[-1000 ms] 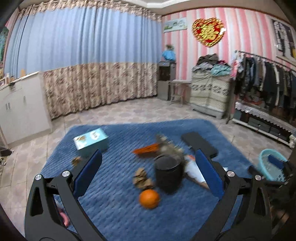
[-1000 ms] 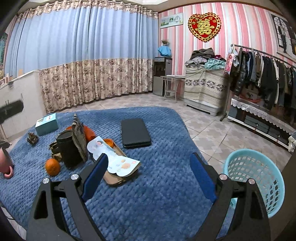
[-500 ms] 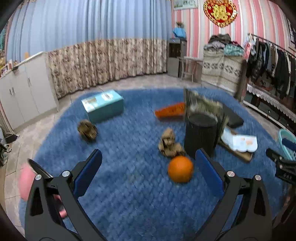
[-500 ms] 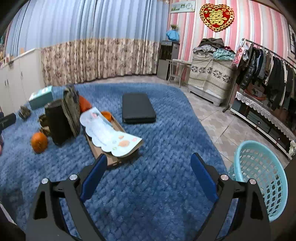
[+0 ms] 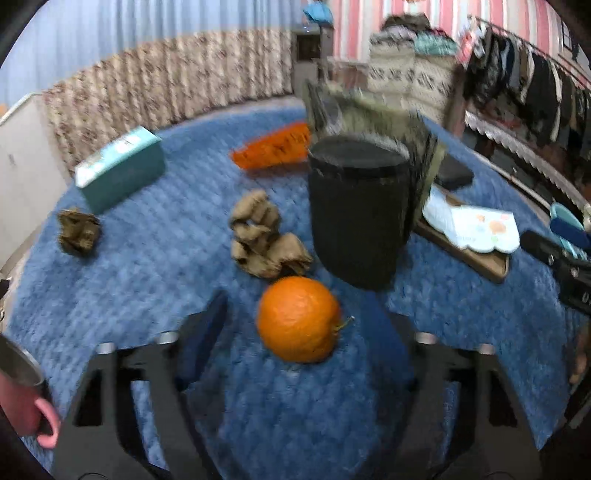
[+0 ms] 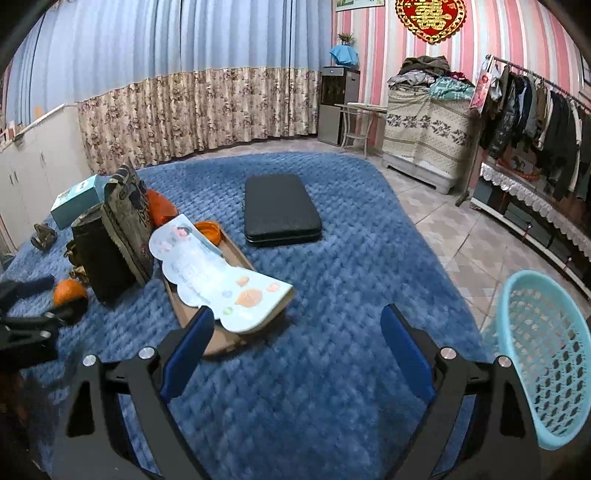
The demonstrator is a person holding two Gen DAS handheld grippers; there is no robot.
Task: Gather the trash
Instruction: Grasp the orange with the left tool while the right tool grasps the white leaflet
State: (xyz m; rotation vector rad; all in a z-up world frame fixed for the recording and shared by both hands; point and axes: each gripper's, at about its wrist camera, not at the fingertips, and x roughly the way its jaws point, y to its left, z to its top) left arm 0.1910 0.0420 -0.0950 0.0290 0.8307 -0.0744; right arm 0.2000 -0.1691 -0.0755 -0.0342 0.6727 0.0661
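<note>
Closing left gripper [image 5: 295, 314] jaws around orange [image 5: 298, 319] | right gripper [image 6: 297, 332] jaws wide | writing unreadable

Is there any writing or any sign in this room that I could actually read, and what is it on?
"囍", the gold double-happiness sign, on the red heart wall ornament.
Teal box: printing on its top, too blurred to read.
Orange packet: dark marks, blurred, unreadable.
White illustrated sheet: faint lettering, too small to read.
Nothing else is legible.

Crumpled brown paper [image 5: 267, 238] beside orange [image 5: 298, 319]
</note>
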